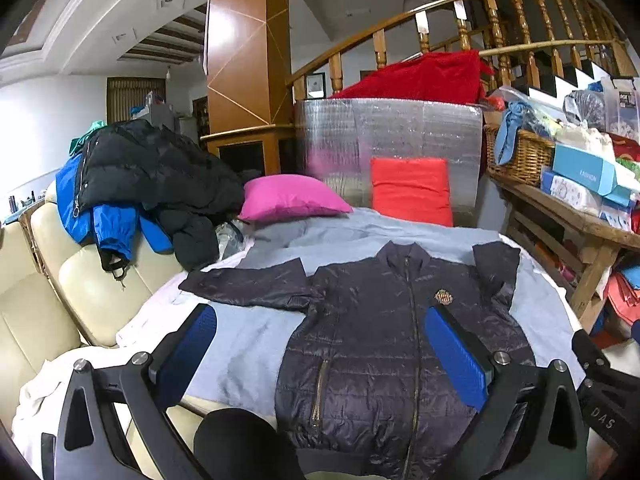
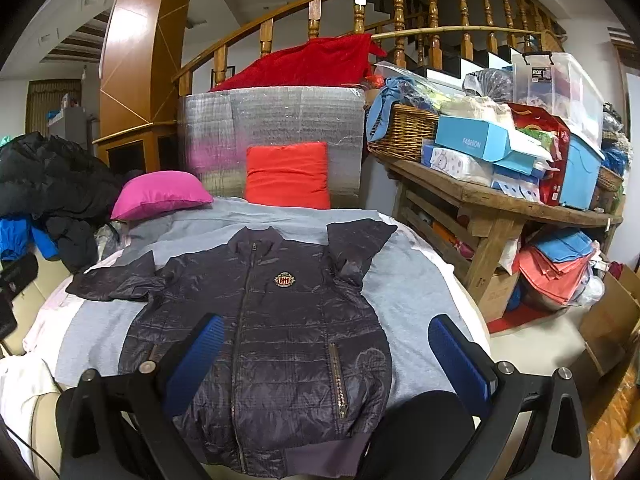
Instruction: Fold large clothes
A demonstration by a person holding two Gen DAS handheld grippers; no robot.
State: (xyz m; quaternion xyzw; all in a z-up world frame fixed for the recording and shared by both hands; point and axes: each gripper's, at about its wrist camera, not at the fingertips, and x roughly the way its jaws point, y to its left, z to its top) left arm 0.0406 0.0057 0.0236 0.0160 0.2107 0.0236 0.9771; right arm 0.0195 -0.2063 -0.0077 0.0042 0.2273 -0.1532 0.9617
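Grey sheet [image 2: 404, 280] — dark jacket [image 2: 280, 320] flat; wicker basket [image 2: 404, 130] holds blue cloth [image 2: 380, 108]; both fingers spread, empty.

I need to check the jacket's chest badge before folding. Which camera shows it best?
The right wrist view: the badge sits clear near the middle of the dark jacket, facing the camera. In the left wrist view the badge is smaller, off to the right, just above a blue finger of the left tongs.
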